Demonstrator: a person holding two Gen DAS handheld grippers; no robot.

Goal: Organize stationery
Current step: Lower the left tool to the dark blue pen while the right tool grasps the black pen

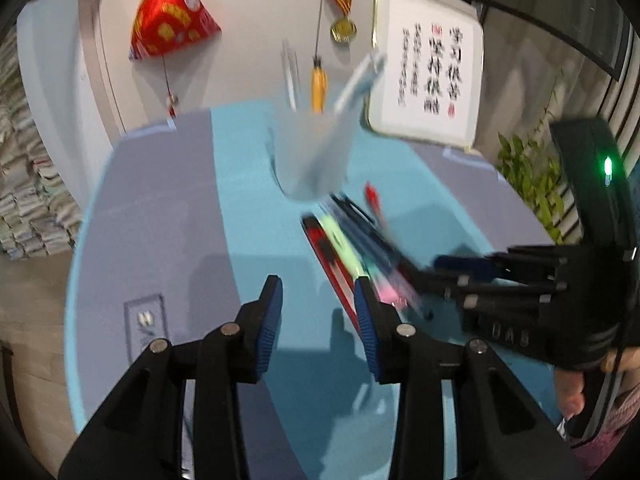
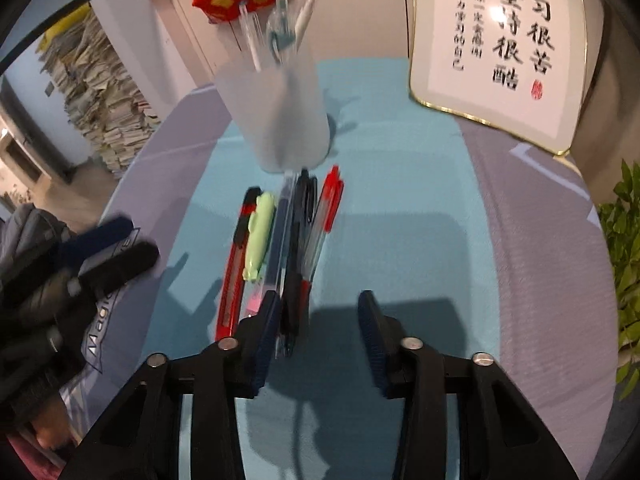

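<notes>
Left gripper [image 1: 319,312], black frame with blue ribbed pads, sits at bottom centre of the left wrist view with its jaws apart and nothing between them. Right gripper [image 2: 316,328], same build, is at bottom centre of the right wrist view, jaws also spread wide and empty; its left pad [image 2: 267,332] overlaps the near ends of the pen row.

Frosted translucent plastic pen cup [image 2: 278,116] stands upright on the light blue mat [image 2: 400,200], upper centre of the right wrist view. It holds several clear and white pens [image 2: 276,24] sticking up past the rim. In the left wrist view the cup [image 1: 310,152] is blurred, centre of frame.

Loose stationery lies side by side on the mat just below the cup: red and black utility knife [image 2: 236,276] leftmost, pale green highlighter-like piece [image 2: 260,236], dark blue pen [image 2: 280,236], black pen [image 2: 298,240], red-capped clear pen [image 2: 326,216] rightmost. The exact number of pens is hard to tell through the blur.

White framed calligraphy board with gold edge [image 2: 500,44] leans in the upper right of frame. Red fabric pyramid ornament [image 1: 172,20] hangs upper left in the left wrist view, and a gold medal on striped ribbon [image 1: 343,30] upper centre. Grey tabletop [image 2: 540,240] surrounds the mat.
</notes>
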